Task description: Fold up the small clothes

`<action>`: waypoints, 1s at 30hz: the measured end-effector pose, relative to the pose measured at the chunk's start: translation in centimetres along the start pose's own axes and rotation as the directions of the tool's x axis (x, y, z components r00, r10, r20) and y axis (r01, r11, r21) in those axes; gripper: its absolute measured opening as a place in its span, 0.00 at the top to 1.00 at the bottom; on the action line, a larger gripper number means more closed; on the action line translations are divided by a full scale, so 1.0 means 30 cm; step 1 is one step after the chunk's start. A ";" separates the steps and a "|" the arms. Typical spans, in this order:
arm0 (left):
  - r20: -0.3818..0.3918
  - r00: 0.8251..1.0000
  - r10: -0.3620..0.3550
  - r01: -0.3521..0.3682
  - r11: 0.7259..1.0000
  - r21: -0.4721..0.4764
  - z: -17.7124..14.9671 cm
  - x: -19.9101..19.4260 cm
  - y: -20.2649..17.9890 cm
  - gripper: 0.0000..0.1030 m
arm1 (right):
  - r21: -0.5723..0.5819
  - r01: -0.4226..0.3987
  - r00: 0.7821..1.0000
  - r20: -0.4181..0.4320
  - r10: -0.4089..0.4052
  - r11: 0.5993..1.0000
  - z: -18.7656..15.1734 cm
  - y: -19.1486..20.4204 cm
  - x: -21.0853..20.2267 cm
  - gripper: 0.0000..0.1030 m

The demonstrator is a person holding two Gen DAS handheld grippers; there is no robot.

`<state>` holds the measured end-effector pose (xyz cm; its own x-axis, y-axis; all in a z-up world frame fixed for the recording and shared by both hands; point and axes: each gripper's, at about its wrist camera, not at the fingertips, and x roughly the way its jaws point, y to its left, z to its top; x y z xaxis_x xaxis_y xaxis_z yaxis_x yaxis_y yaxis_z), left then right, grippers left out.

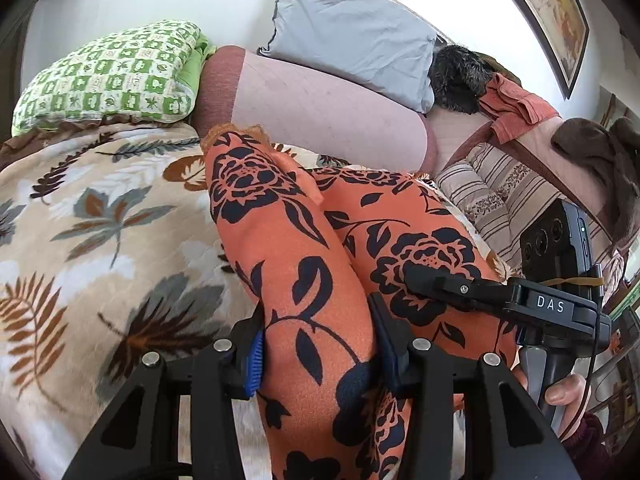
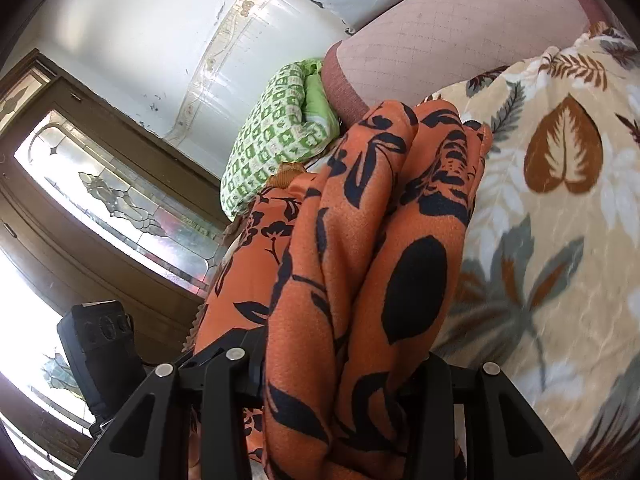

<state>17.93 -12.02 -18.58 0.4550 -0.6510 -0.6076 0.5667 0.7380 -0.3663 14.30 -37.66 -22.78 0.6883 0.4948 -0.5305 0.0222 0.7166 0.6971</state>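
An orange garment with a black flower print (image 1: 280, 240) hangs stretched above the leaf-patterned bedspread (image 1: 80, 216). My left gripper (image 1: 318, 356) is shut on a bunched fold of it, the blue pads pressing the cloth from both sides. In the left wrist view the right gripper (image 1: 448, 284) shows at the right, its fingers lying on the same cloth, a hand below it. In the right wrist view my right gripper (image 2: 344, 372) is shut on another thick fold of the orange garment (image 2: 360, 240), which trails away toward the pillows. The fingertips are hidden by cloth.
A green checked pillow (image 1: 108, 76), a pink bolster (image 1: 320, 108) and a grey pillow (image 1: 352, 28) lie at the head of the bed. Dark and rust-coloured clothes (image 1: 512, 108) are piled at the right. A wooden door with glass panes (image 2: 100, 200) stands beside the bed.
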 end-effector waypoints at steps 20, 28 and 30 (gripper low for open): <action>-0.007 0.998 0.067 -0.067 0.997 -0.027 -0.145 -0.104 -0.009 0.54 | 0.032 -0.013 0.999 -0.040 0.014 0.999 -0.167 0.016 -0.031 0.58; -0.014 0.996 0.092 -0.092 0.995 -0.024 -0.152 -0.102 -0.012 0.54 | 0.028 -0.010 0.998 -0.058 0.012 1.000 -0.168 0.012 -0.013 0.58; -0.017 0.995 0.095 -0.095 0.995 -0.024 -0.152 -0.099 -0.011 0.54 | 0.033 -0.008 0.998 -0.061 0.010 0.999 -0.166 0.009 -0.009 0.58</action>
<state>13.25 -9.52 -19.86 0.4952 -0.5748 -0.6514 0.5042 0.8008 -0.3234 10.52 -35.15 -24.84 0.6433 0.5308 -0.5517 0.0404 0.6961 0.7168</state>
